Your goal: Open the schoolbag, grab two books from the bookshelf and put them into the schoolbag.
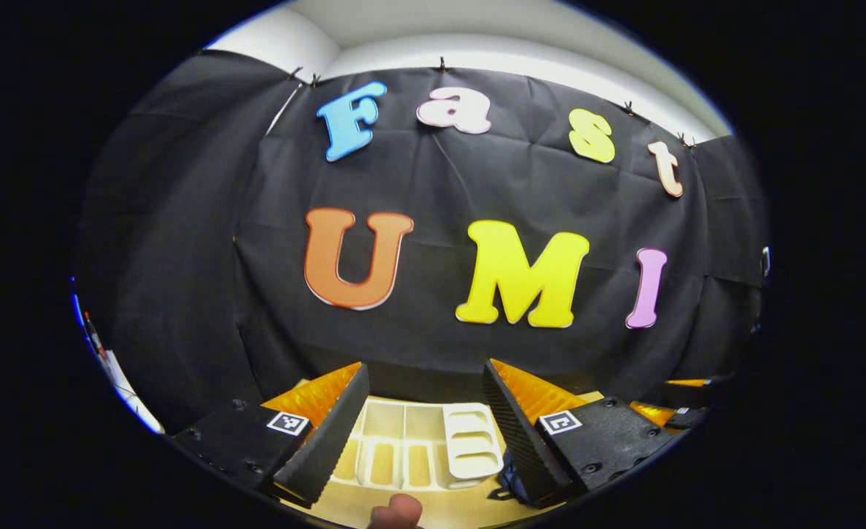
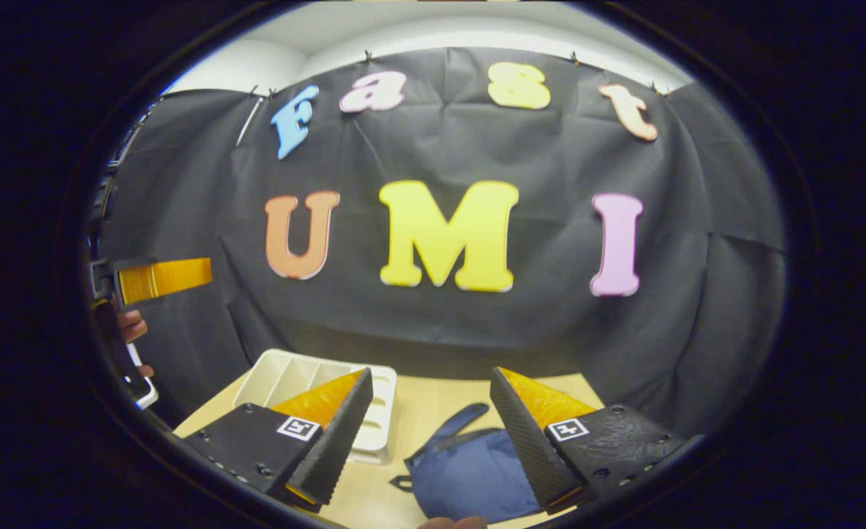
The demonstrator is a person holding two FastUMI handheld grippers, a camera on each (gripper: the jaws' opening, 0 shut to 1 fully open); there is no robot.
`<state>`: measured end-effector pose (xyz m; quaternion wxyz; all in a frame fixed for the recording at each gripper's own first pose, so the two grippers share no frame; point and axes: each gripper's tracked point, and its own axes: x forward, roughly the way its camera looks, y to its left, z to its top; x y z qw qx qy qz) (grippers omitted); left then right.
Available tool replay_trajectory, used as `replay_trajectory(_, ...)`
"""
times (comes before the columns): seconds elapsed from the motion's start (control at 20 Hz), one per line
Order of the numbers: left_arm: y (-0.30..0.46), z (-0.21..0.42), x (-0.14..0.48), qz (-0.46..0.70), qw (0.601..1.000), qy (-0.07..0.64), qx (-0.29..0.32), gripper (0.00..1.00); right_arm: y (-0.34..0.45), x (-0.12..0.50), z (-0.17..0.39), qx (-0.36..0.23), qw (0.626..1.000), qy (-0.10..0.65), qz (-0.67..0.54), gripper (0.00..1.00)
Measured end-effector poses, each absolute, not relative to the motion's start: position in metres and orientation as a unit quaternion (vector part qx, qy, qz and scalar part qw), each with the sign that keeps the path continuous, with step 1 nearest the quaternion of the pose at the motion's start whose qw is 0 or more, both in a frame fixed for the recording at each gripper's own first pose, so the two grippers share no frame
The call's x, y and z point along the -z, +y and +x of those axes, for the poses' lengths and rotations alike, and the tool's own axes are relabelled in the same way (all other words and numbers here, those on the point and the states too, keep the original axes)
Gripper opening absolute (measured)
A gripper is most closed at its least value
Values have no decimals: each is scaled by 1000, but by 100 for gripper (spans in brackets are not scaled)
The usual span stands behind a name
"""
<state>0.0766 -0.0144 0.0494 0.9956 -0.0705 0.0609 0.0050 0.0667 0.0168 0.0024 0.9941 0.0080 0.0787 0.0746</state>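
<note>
Both my left gripper [image 1: 425,411] and right gripper [image 2: 429,415] hang open, empty; the schoolbag [image 2: 469,474] looks soft, floppy fabric, so I'd pinch its strap [image 2: 453,425]

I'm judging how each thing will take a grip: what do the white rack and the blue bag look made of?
White rack: looks like rigid moulded plastic, smooth and matte, with rounded slots and even walls. Blue bag: seems soft woven fabric, perhaps nylon, lying slack and creased with a limp strap on the table.
</note>
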Motion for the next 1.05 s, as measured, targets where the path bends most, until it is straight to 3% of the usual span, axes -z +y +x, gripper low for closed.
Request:
replay_trajectory(0.35, -18, 54, -83, -54, 998, 17, -20, 98, 37, -52, 48, -61, 998, -17, 21, 99)
replay_trajectory(1.05, -36, 30, -92, -28, 999, -9, -11, 98, 36, -67, 25, -49, 998, -43, 26, 98)
